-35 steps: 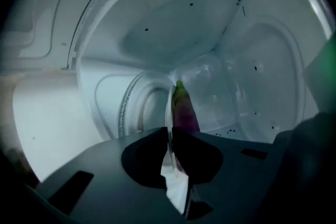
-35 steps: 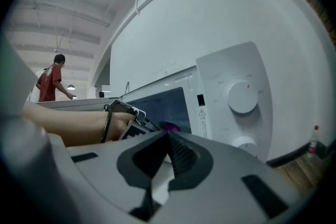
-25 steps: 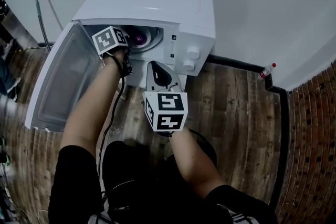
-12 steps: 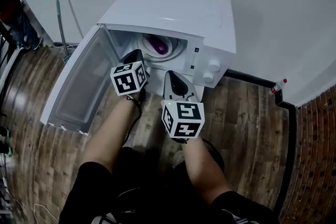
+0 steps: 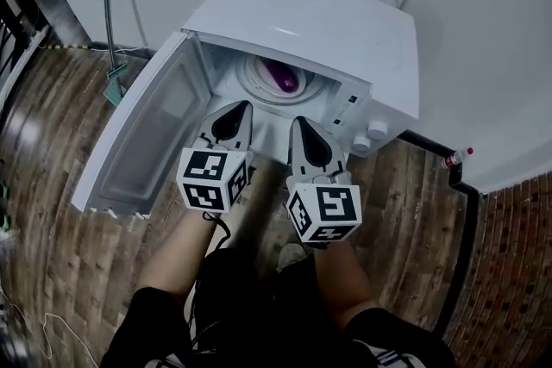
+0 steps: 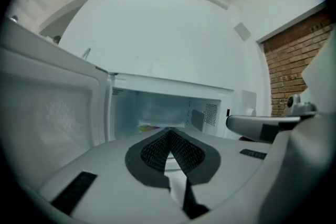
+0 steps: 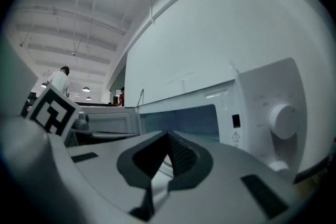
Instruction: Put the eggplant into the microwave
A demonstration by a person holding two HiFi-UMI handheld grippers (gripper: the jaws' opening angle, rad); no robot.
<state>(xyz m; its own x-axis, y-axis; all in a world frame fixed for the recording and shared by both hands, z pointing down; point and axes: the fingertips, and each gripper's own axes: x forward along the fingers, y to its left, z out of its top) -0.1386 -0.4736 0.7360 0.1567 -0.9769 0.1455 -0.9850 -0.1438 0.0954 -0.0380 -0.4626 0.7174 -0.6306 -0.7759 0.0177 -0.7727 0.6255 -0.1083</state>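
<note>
Left hand-held gripper (image 5: 239, 109) and right hand-held gripper (image 5: 299, 123): both closed, empty.
They sit just outside the microwave (image 5: 302, 21) because the eggplant (image 5: 280, 75) lies inside on the turntable (image 5: 256, 85); placing looks done, with the door (image 5: 147, 142) open at left.

Purple eggplant (image 5: 282, 75), white microwave (image 5: 302, 21), brown wood-grain floor (image 5: 405, 215).

light: bright, even | edges: fisheye-bent (dark corners) | foreground: soft
</note>
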